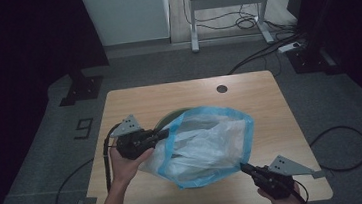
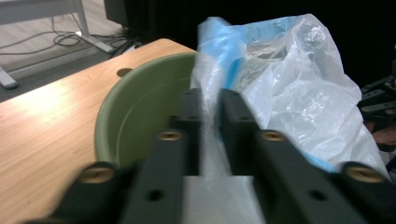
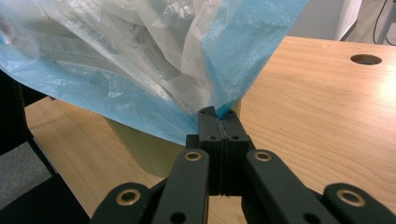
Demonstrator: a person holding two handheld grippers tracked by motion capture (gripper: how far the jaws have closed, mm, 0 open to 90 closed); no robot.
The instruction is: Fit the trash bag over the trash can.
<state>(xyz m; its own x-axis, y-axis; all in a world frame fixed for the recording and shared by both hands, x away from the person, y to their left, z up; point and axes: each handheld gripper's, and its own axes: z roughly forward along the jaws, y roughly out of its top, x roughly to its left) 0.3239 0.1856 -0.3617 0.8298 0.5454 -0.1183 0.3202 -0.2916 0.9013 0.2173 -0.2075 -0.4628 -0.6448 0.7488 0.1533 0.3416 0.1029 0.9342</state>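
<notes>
Wooden table (image 1: 133, 99), grey carpet; both grippers' fingers clamped on blue-edged plastic bag (image 1: 208, 144) over green bowl (image 2: 140, 112).

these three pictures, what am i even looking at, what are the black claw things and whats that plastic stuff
A person stands at a wooden table, holding a hand-operated gripper in each hand. The top picture comes from a fixed camera overhead; the other two come from cameras riding on each gripper, looking along its black jaws. The left gripper and the right gripper each pinch an edge of a clear plastic bag with a blue rim, stretching it open between them. Beneath the bag sits a green bin, seemingly being lined.
</notes>
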